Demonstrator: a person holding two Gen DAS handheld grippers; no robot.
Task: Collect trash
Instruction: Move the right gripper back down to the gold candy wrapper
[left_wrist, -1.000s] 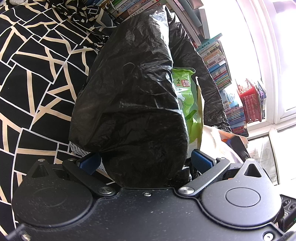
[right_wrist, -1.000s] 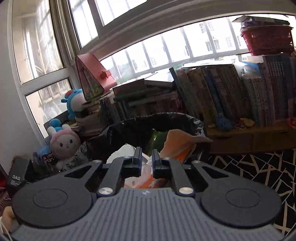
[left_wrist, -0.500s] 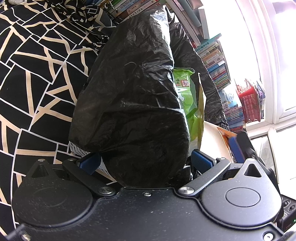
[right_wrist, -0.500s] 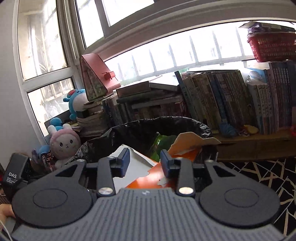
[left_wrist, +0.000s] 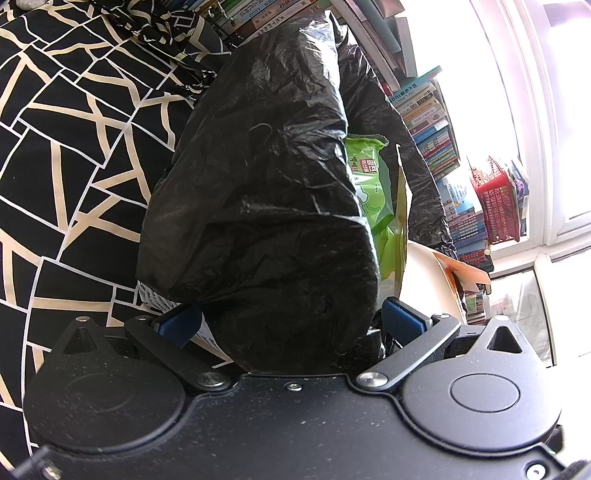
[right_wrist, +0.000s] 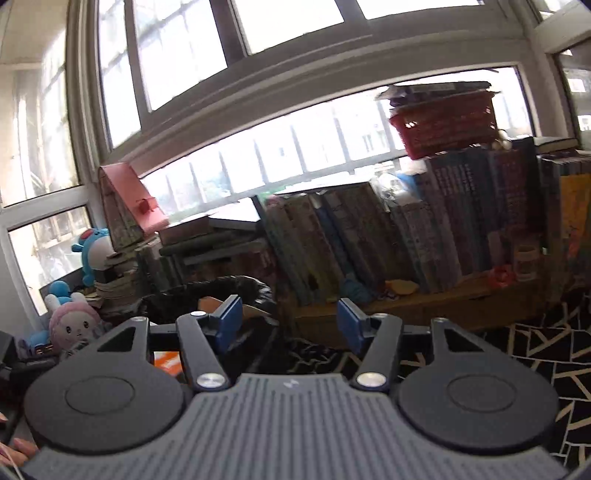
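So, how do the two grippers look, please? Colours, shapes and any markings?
Both look alike in build. The left gripper has a speckled black body, two round black discs, black link arms with silver pivot screws, and blue textured pads. The right gripper has the same discs, arms and blue pads, but a grey ribbed centre plate with a small pale logo.

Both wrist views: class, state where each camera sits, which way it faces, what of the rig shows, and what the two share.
Left wrist: behind the left gripper, facing the black trash bag between its fingers, with a green snack packet inside.
Right wrist: behind the open right gripper, facing the window and the row of books.
Shared: trash bag, red basket, books.
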